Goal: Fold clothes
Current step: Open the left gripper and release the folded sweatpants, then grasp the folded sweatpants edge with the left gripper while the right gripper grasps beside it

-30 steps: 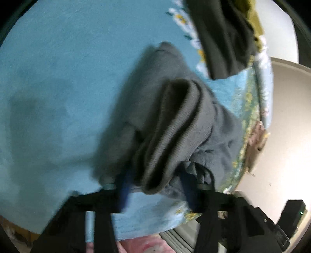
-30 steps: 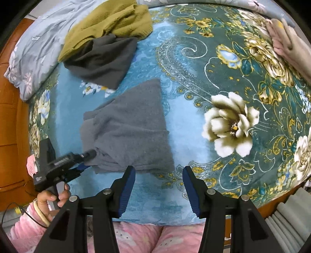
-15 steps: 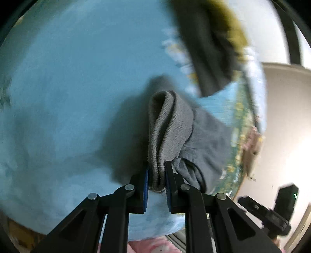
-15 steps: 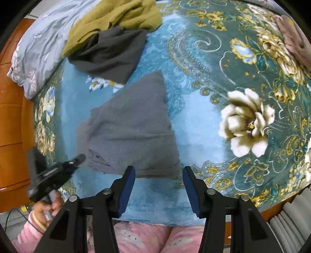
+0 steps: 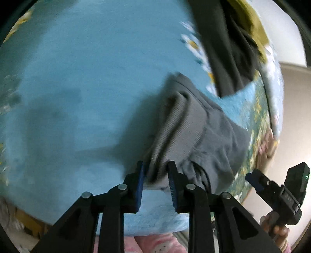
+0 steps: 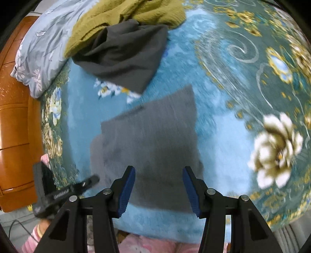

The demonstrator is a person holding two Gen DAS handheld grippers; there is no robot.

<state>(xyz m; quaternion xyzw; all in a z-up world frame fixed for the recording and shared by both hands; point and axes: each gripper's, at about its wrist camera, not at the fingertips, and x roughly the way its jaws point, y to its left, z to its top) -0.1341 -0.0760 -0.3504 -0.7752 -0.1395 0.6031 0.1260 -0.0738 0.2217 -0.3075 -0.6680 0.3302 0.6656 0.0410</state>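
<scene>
Pinching the ribbed edge of the grey garment (image 5: 194, 132), the left gripper (image 5: 155, 176) has its blue pads set narrowly with bunched cloth between them; whether they fully clamp it is hard to judge through the blur. The left view shows this grip close up, with folds rising toward 1 o'clock, but not the garment's outline. The right view shows that outline: the grey garment (image 6: 149, 148) lies mostly flat on the blue blanket (image 6: 223, 136), centre frame. The right gripper (image 6: 158, 184) hovers over its near edge, jaws wide, nothing between them. A dark garment (image 6: 124, 56) and an olive one (image 6: 126, 13) sit at 11 o'clock, the olive partly cut off by the frame. In the right view the left gripper (image 6: 93, 180) appears at 8 o'clock, blurred, its tip at the garment's left edge. The right gripper's body (image 5: 279, 192) shows at 4 o'clock in the left view.
</scene>
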